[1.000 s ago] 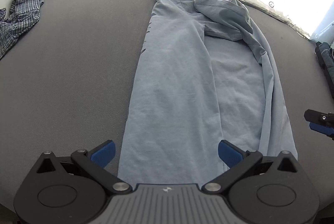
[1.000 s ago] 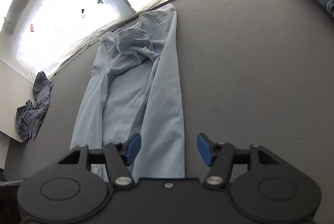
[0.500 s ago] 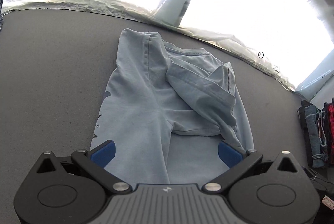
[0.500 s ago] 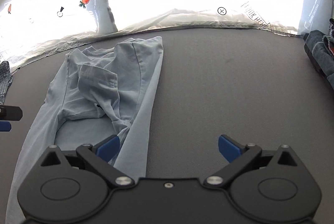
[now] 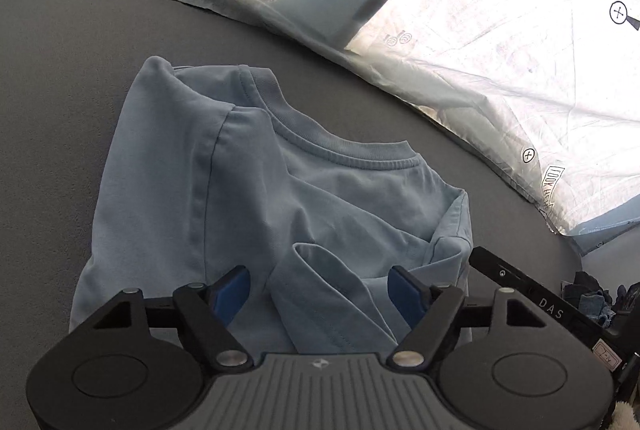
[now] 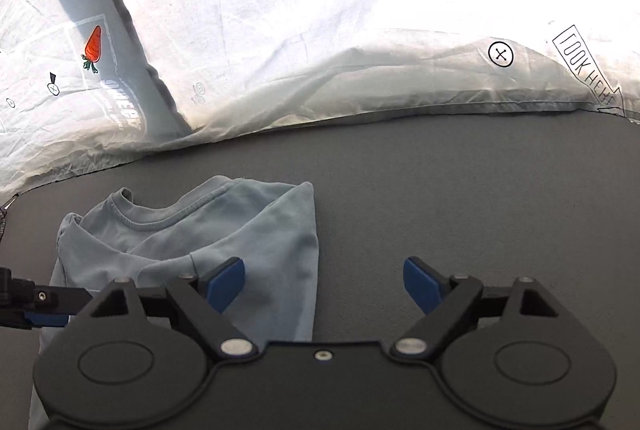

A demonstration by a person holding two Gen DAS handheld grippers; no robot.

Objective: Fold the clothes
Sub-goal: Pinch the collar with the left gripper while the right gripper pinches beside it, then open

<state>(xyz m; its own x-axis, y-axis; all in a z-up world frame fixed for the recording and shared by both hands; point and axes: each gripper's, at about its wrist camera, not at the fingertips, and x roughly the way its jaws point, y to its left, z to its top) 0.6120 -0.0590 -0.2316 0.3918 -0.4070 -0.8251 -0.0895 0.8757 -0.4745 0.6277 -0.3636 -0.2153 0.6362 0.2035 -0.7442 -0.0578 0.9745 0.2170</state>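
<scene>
A light blue t-shirt (image 5: 248, 197) lies on the dark grey surface, its sides folded in and its ribbed collar toward the far edge. My left gripper (image 5: 318, 290) hovers over the shirt's shoulder area, jaws apart and closing, with a folded sleeve below the gap and no pad pressing on cloth. In the right wrist view the same t-shirt (image 6: 256, 230) shows its right folded edge. My right gripper (image 6: 324, 282) straddles that edge, jaws apart and closing, its left pad over cloth and its right pad over bare surface.
A crinkled white printed sheet (image 6: 360, 29) rises behind the far edge of the grey surface (image 6: 480, 189). Dark clothes (image 5: 592, 298) are piled at the far right in the left wrist view. The other gripper's body (image 5: 532, 294) is close on the right.
Both grippers have travelled along the shirt from its hem end to its collar end. The jaws of both stand narrower than half a second ago.
</scene>
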